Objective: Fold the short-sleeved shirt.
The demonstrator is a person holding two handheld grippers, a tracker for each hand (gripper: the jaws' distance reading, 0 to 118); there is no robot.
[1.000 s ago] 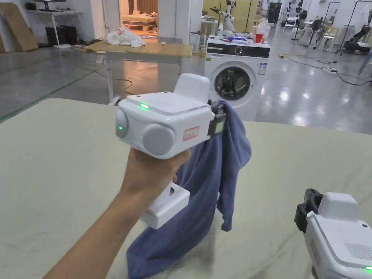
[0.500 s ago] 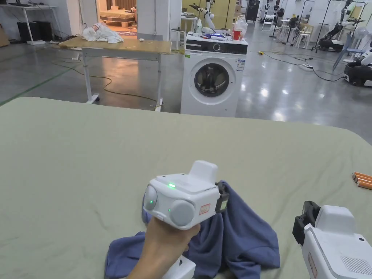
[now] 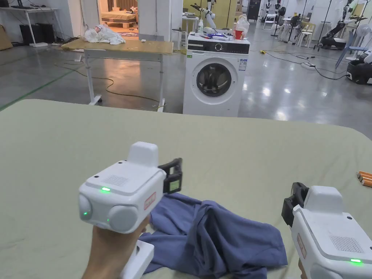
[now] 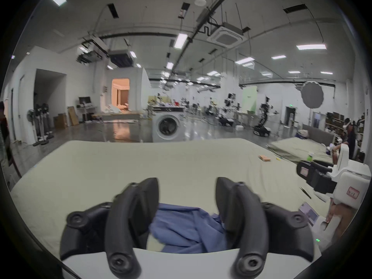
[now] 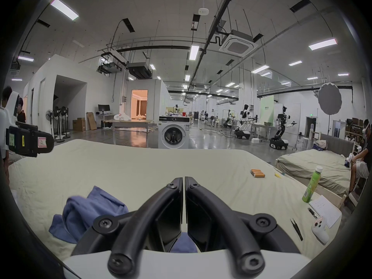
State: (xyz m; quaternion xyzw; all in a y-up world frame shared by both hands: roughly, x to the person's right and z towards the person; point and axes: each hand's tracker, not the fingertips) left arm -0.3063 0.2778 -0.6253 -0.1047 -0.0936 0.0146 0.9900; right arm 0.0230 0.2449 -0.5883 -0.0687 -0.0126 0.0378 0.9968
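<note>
A wide hall with white walls and a glossy grey floor (image 3: 308, 98) that mirrors the ceiling's long strip lights (image 5: 193, 52). A white washing machine (image 3: 215, 74) stands just beyond the far edge of a pale green bed (image 3: 225, 145). To its left stands a wooden table (image 3: 123, 47) on white legs, a cable trailing beneath it. A warmly lit doorway (image 5: 139, 105) glows behind. A second bed (image 5: 314, 166) lies off to the right, and standing fans (image 5: 58, 122) line the left wall.
</note>
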